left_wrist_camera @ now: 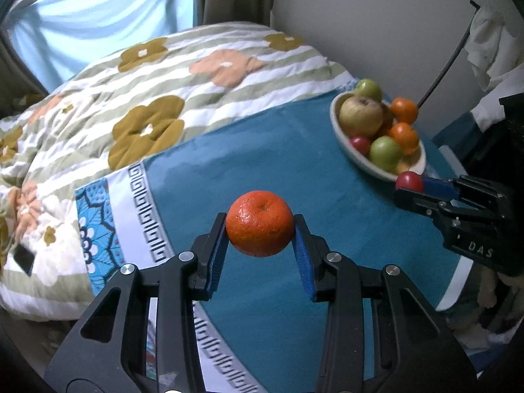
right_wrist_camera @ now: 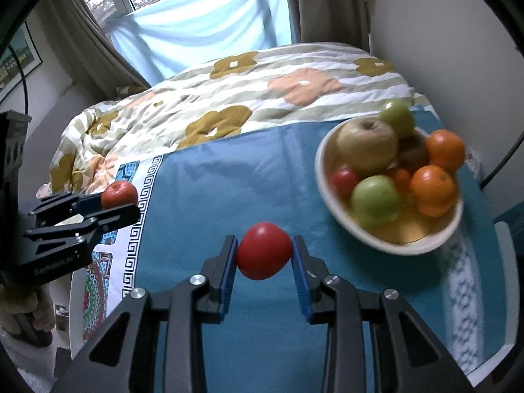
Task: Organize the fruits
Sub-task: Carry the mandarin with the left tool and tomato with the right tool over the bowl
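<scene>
My left gripper [left_wrist_camera: 260, 226] is shut on an orange mandarin [left_wrist_camera: 259, 223] and holds it above the teal cloth. It also shows at the left of the right wrist view [right_wrist_camera: 113, 201]. My right gripper [right_wrist_camera: 264, 252] is shut on a small red fruit [right_wrist_camera: 264, 251], held above the cloth left of the cream bowl [right_wrist_camera: 322, 177]. In the left wrist view the right gripper [left_wrist_camera: 411, 186] sits just below the bowl [left_wrist_camera: 337, 124]. The bowl holds green apples, a yellowish apple, oranges and a red fruit.
The teal cloth [left_wrist_camera: 294, 163] with a white patterned border covers a table against the wall. A floral quilt [left_wrist_camera: 163, 82] on a bed lies beyond it. A window with curtains is behind the bed. A black cable [left_wrist_camera: 448, 65] hangs by the wall.
</scene>
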`<action>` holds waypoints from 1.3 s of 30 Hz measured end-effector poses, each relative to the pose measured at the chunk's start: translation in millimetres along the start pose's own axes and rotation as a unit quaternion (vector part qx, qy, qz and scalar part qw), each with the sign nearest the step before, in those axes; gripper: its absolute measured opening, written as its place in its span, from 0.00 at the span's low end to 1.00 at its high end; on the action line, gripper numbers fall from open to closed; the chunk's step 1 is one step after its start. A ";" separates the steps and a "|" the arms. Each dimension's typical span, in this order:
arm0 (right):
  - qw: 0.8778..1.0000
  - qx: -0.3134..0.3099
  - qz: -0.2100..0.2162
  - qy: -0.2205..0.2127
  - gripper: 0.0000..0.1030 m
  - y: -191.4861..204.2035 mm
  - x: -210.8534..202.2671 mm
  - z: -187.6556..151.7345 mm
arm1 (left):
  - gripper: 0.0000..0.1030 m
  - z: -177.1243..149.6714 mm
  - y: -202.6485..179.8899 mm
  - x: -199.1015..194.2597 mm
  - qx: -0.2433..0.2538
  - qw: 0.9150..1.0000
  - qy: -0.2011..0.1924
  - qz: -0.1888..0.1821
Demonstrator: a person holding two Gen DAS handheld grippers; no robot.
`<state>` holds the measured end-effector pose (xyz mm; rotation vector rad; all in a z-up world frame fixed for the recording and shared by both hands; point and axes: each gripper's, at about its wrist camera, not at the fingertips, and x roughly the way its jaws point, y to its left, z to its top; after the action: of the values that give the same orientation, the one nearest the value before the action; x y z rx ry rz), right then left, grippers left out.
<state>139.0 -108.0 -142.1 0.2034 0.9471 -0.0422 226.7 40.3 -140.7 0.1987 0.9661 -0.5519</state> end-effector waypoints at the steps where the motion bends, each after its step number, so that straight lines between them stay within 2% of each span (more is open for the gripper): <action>1: 1.000 -0.001 0.001 -0.002 0.30 -8.1 -4.9 2.2 | 0.41 3.2 -6.6 -1.2 -0.001 1.000 -0.002 0.001; 11: 1.000 -0.023 0.017 -0.011 0.30 -86.1 -36.2 26.8 | 0.41 39.6 -93.1 8.9 -0.011 1.000 -0.020 -0.011; 22: 0.998 -0.050 0.042 -0.006 0.30 -162.3 -32.5 48.1 | 0.41 66.7 -172.4 63.8 -0.021 1.000 -0.010 -0.015; 30: 0.997 -0.064 0.054 0.000 0.30 -202.4 -23.9 56.6 | 0.42 71.2 -208.0 105.5 -0.024 1.000 0.008 -0.003; 39: 0.995 -0.072 0.071 -0.004 0.30 -219.9 -18.3 60.6 | 0.42 65.8 -229.3 122.6 -0.007 1.000 0.021 0.021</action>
<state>149.4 -336.1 -126.9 0.1365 0.9211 0.1559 207.8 -223.4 -186.0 0.2183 1.0049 -0.5029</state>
